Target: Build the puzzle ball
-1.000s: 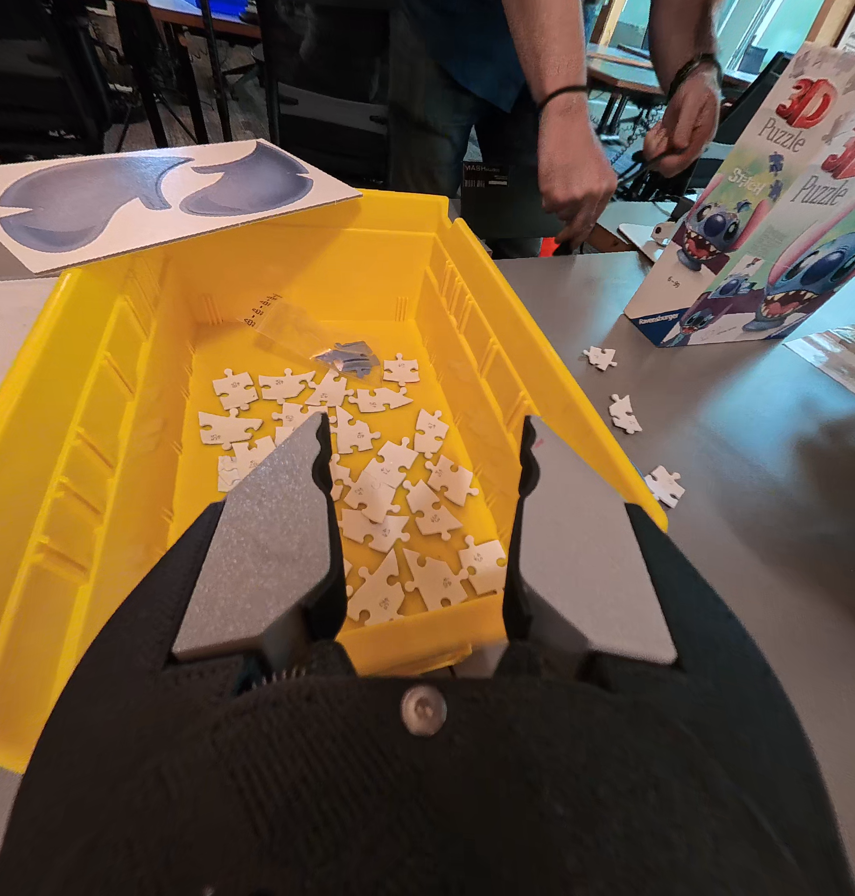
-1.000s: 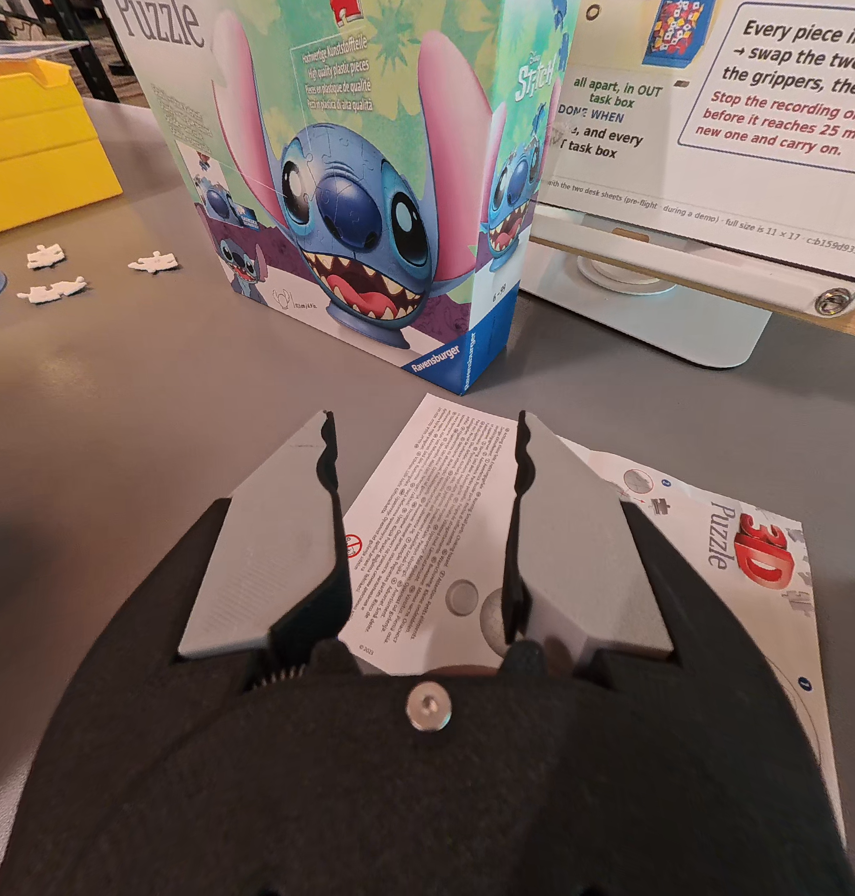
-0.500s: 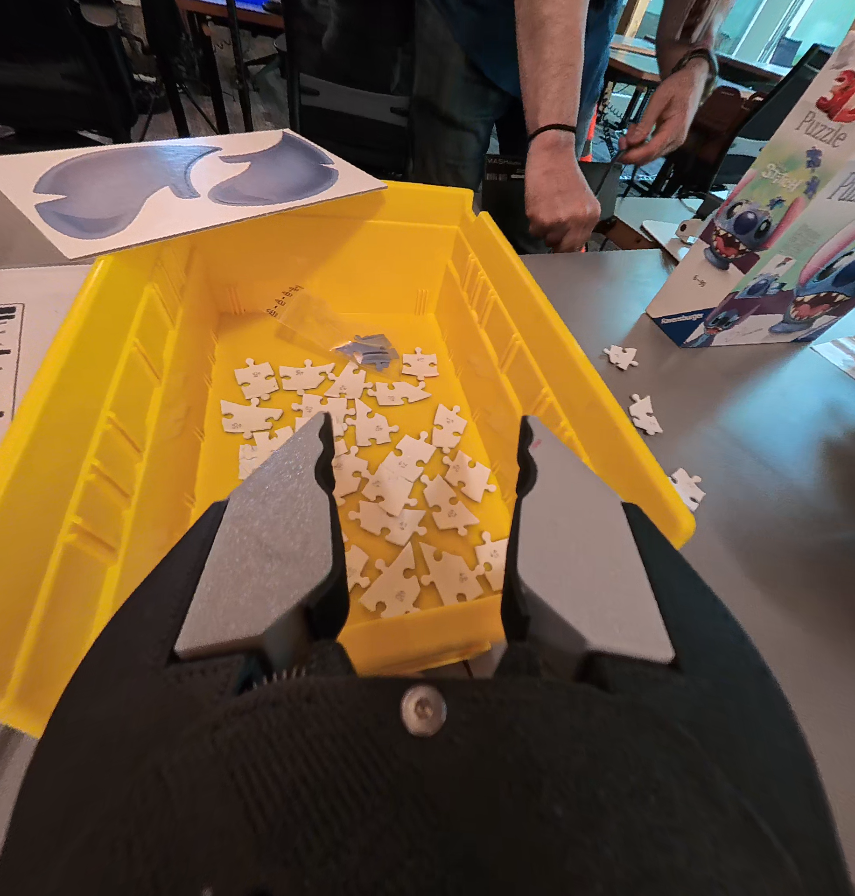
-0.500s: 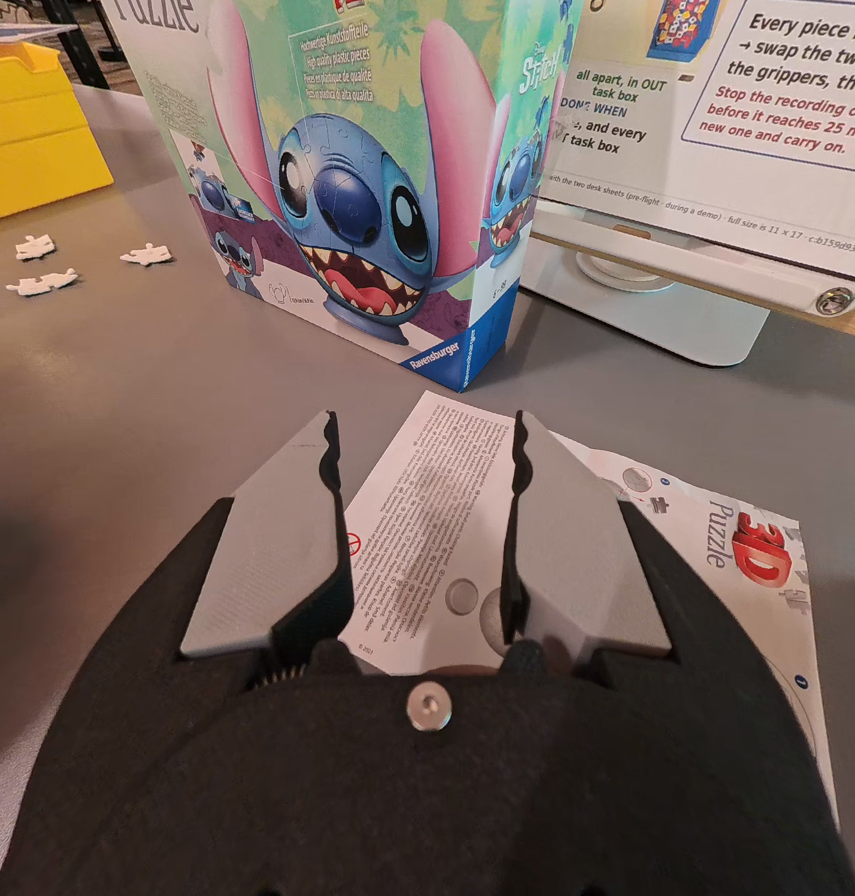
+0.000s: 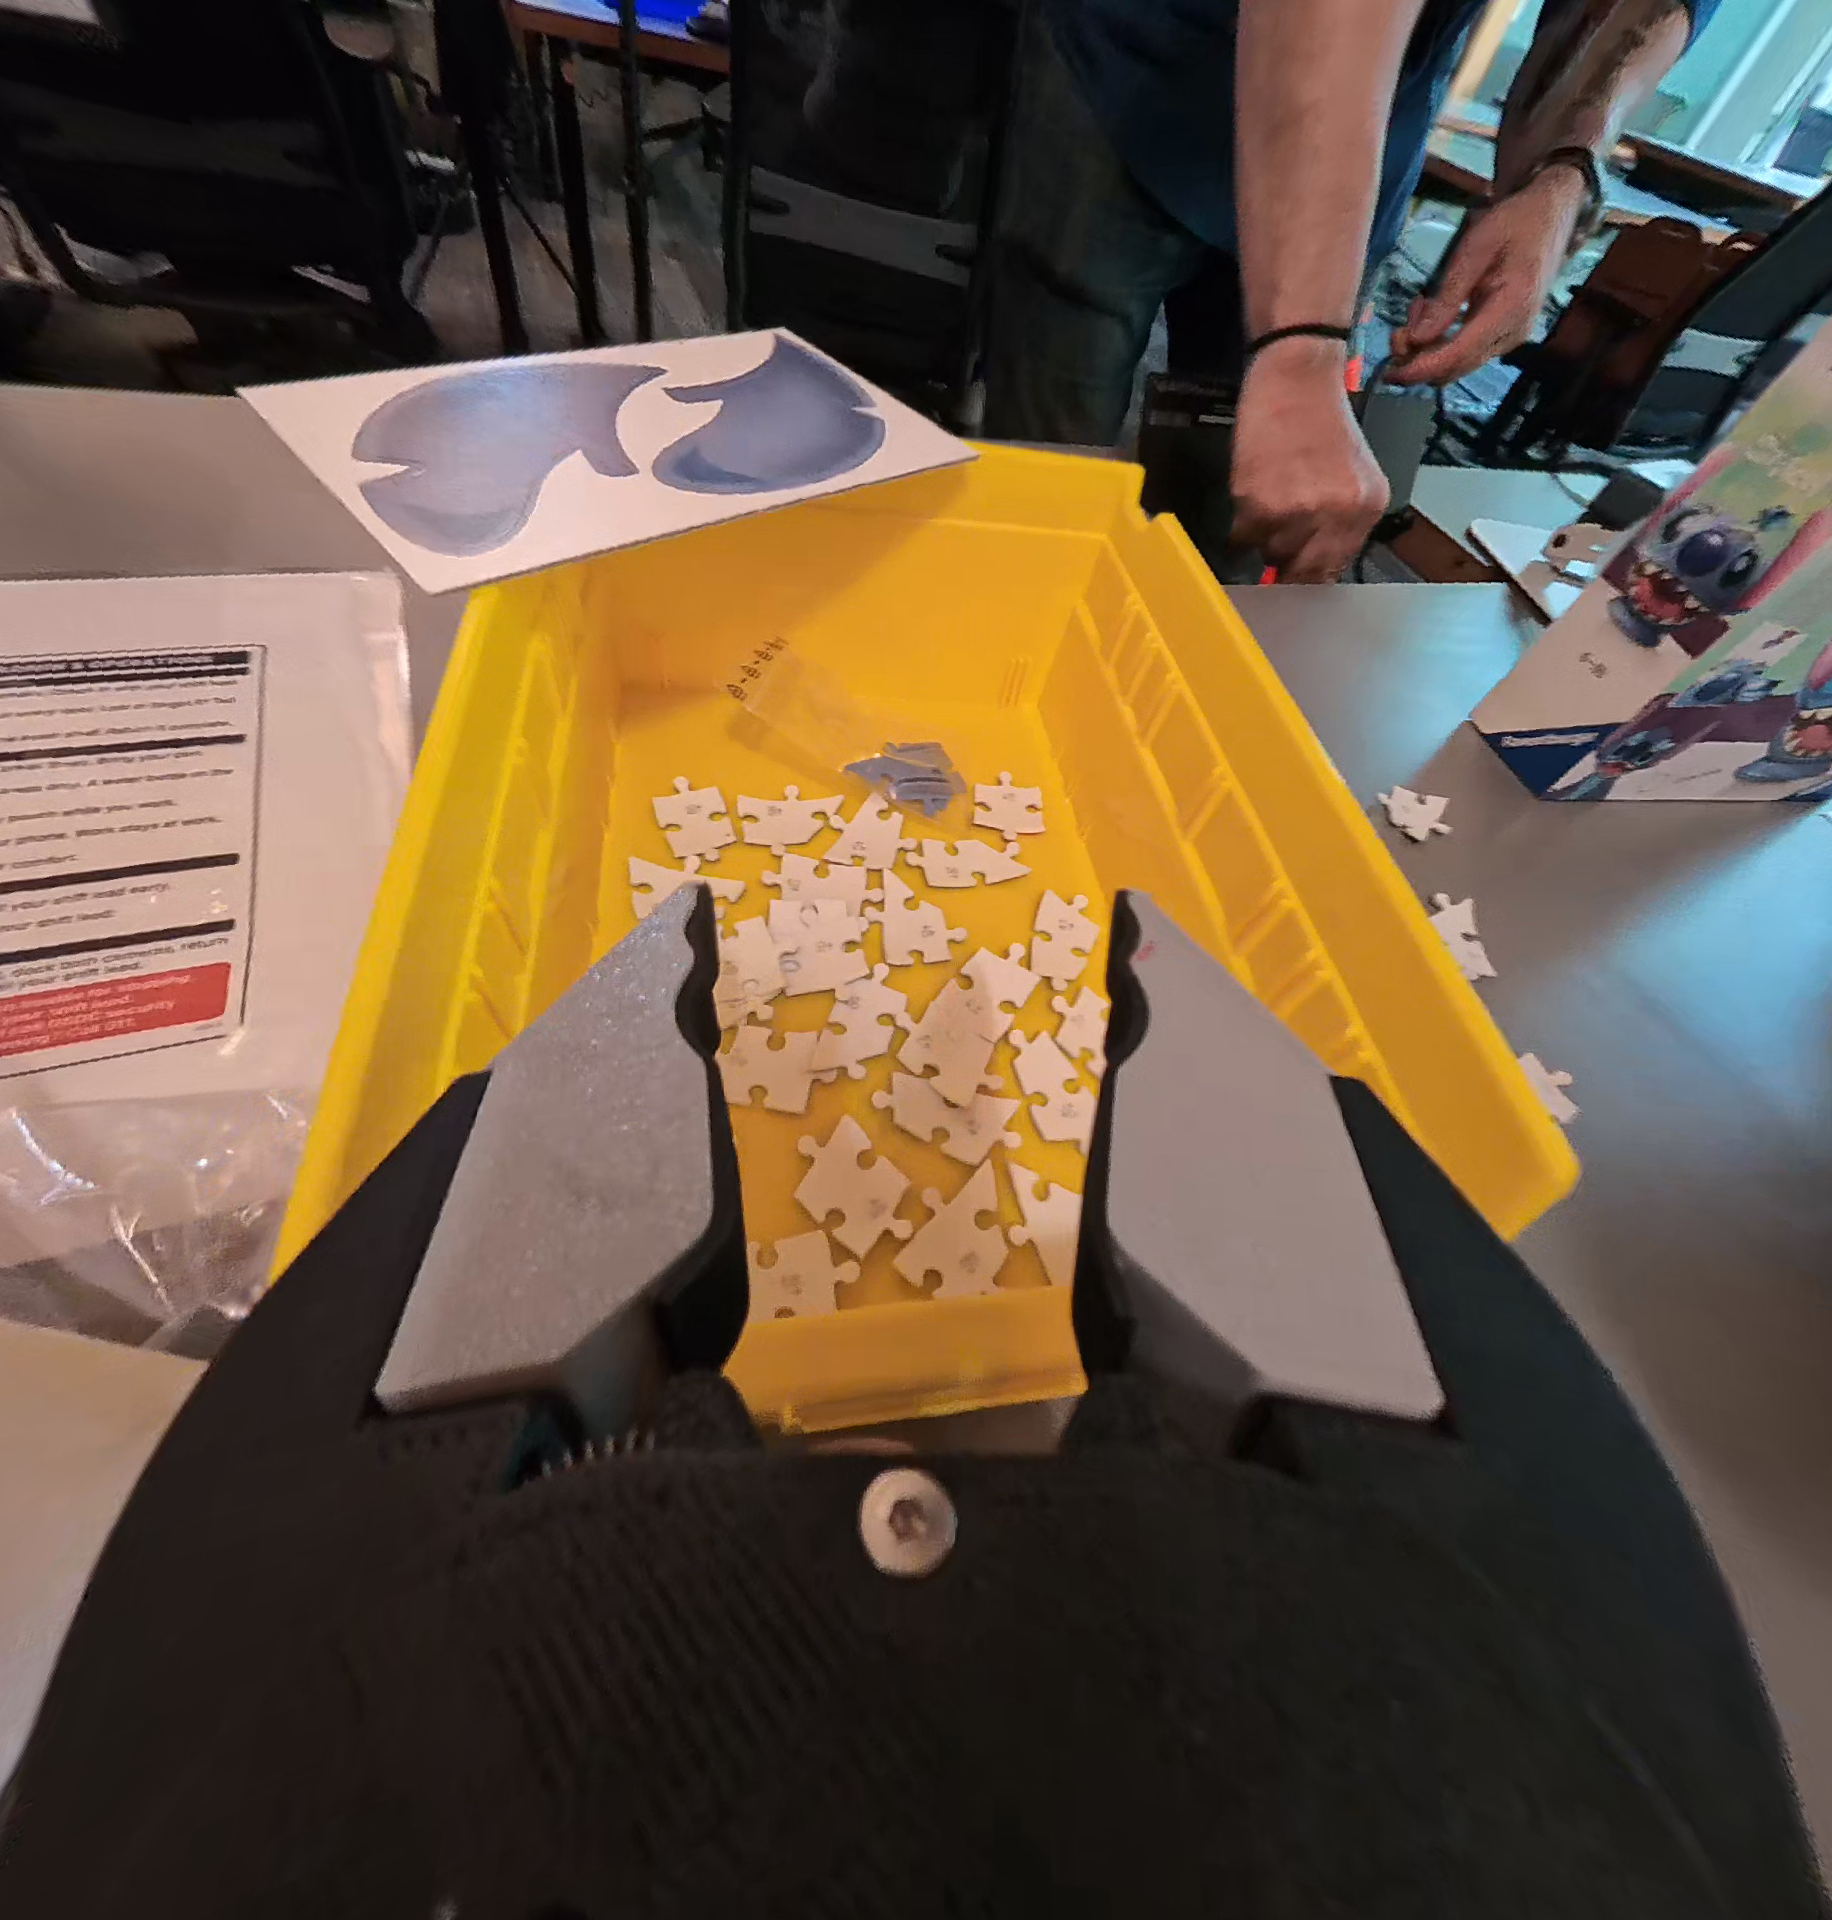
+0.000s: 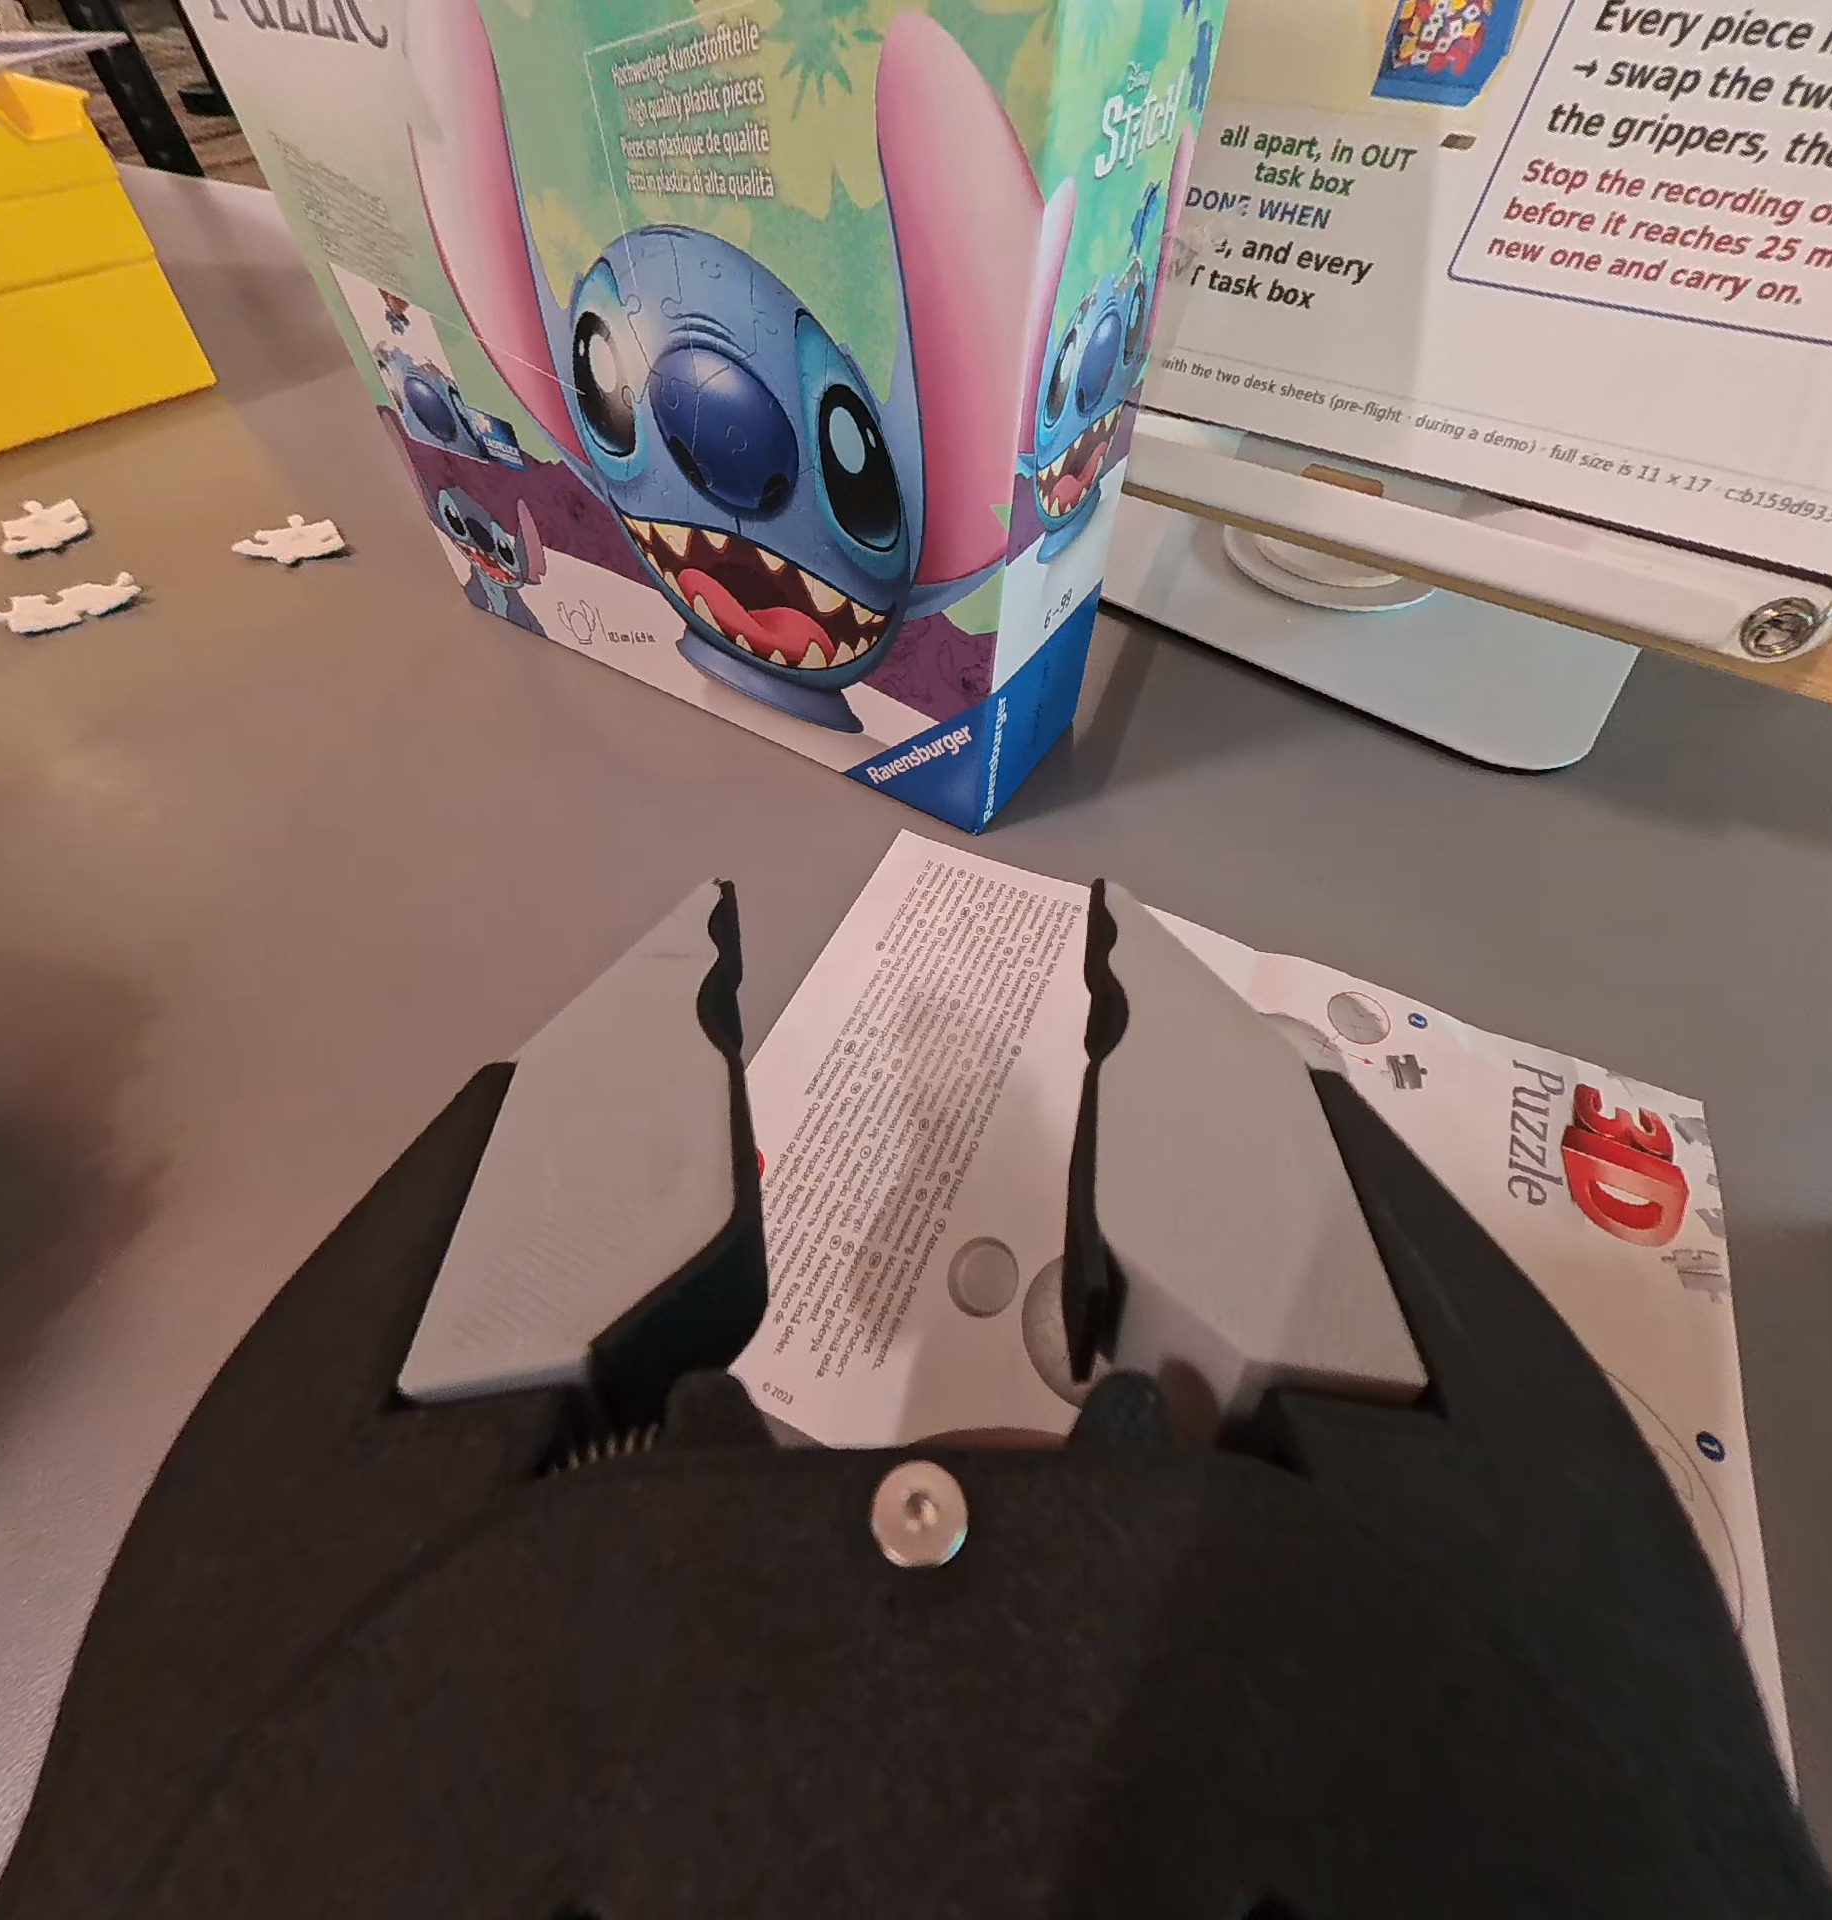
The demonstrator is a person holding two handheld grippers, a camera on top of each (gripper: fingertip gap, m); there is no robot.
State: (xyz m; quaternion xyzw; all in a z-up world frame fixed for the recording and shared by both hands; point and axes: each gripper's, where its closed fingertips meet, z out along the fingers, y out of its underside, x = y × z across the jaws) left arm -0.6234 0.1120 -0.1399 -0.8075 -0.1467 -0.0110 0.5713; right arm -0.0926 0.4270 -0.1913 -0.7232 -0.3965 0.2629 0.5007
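Note:
A yellow bin (image 5: 1296,831) holds several white puzzle pieces (image 5: 891,997) lying face down and a small clear bag with blue pieces (image 5: 907,774). My left gripper (image 5: 912,914) is open and empty, hovering over the near end of the bin. A few loose white pieces (image 5: 1416,812) lie on the grey table right of the bin; they also show in the right wrist view (image 6: 288,540). My right gripper (image 6: 907,894) is open and empty above a folded instruction sheet (image 6: 922,1091), in front of the puzzle box (image 6: 746,416).
A white card with blue ear shapes (image 5: 600,457) rests on the bin's far left corner. A printed sheet (image 5: 112,831) and crumpled plastic (image 5: 112,1195) lie left of the bin. A person's hand (image 5: 1307,499) is beyond the table. A white stand with a sign (image 6: 1463,582) is behind the box. My right fingertips sit around 60 cm from my left ones.
My left gripper has swung to the right and risen a little over the bin, so the sheet and plastic at left came into view. My right gripper has barely moved.

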